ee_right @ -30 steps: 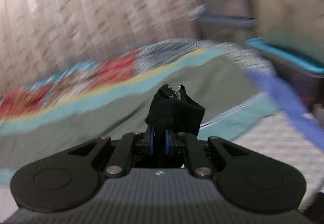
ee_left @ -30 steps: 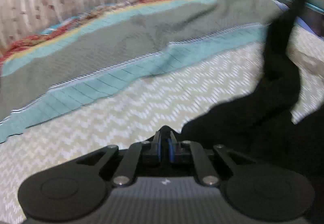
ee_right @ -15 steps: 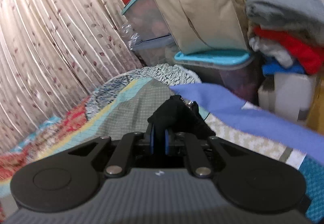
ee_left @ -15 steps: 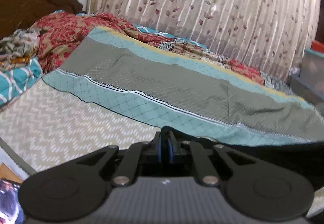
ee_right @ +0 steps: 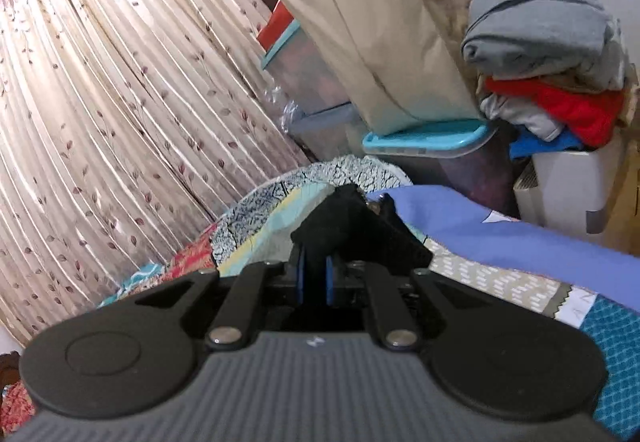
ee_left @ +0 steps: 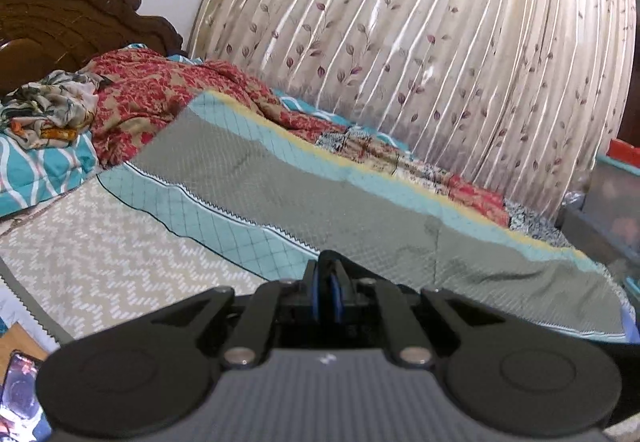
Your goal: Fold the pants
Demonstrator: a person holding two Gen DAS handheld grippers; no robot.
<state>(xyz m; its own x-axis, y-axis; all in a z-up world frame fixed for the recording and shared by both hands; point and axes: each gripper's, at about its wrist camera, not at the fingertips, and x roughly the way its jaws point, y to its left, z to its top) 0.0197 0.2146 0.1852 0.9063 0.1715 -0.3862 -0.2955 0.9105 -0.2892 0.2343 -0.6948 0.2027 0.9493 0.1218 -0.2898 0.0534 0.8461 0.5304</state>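
Note:
In the right wrist view, my right gripper (ee_right: 316, 262) is shut on a bunched fold of the black pants (ee_right: 348, 226), which sticks up past the fingertips. My left gripper (ee_left: 328, 270) is shut, its blue pads pressed together, held above the bed and pointing across it. Of the pants in this view, only a dark strip (ee_left: 626, 366) shows at the lower right behind the gripper body. A thin dark edge sits between the pads, and the rest of the garment hangs out of sight below both grippers.
The bed has a zigzag-patterned sheet (ee_left: 100, 254), a grey and teal quilt (ee_left: 320, 194) and a red floral cloth (ee_left: 160, 94) near the carved headboard (ee_left: 60, 14). Curtains (ee_left: 440, 62) stand behind. Storage bins (ee_right: 428, 138), stacked clothes (ee_right: 548, 54) and a blue cloth (ee_right: 520, 238) crowd the right side.
Both grippers rose and rolled. The left view swung from the hanging pants to the headboard end, and the pants dropped almost out of it. The right view swung towards the bins, still gripping fabric.

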